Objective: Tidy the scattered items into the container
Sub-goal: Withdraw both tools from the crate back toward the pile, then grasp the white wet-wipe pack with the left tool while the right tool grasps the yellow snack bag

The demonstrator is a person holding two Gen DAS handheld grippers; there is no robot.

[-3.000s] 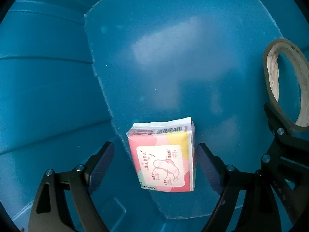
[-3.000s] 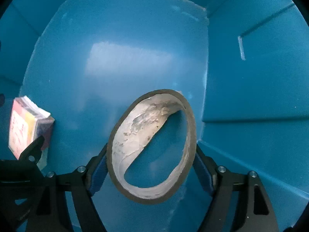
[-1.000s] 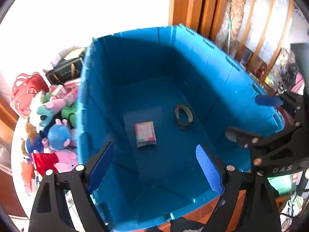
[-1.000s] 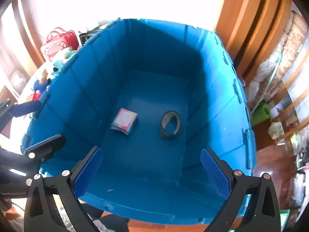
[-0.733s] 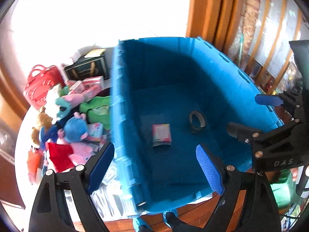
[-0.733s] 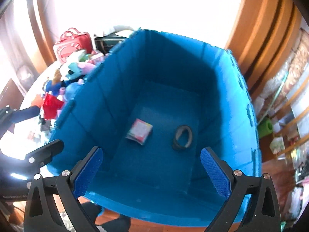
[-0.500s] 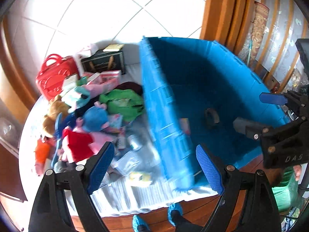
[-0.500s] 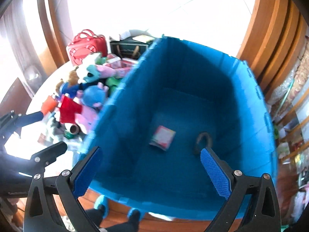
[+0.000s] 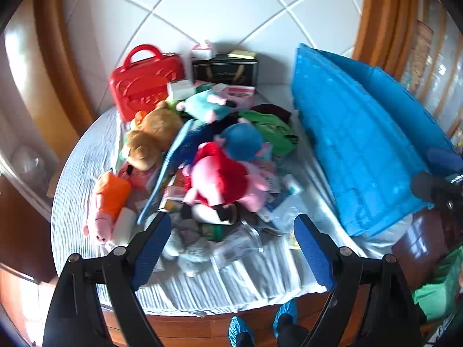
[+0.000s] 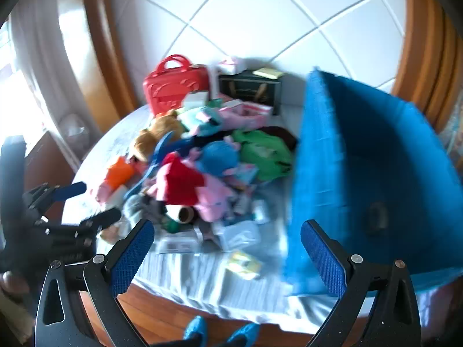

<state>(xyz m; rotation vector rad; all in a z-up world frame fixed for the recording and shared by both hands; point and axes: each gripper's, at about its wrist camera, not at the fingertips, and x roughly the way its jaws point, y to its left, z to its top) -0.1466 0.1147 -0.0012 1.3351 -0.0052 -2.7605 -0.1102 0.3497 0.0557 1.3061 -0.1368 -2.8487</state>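
Left gripper: seen at the bottom of the left wrist view, jaws spread wide, nothing held between the blue pads.
Right gripper: seen at the bottom of the right wrist view, likewise spread wide and empty (this view is blurred).
Desk: covered by a pale ribbed cloth; its wooden edge is seen just past the grippers.
Scattered items: heaped on the cloth, left of the container; a pink and red plush lies nearest, with flat packets around it.
Mid pile: an orange plush at the left edge, a brown plush, a blue plush and a green cloth item beside the container.
Container: a blue bin standing at the right of the desk; a dark ring is seen lying inside it (details cannot be told).
Far edge: a red case and a black box are set against the white tiled wall.
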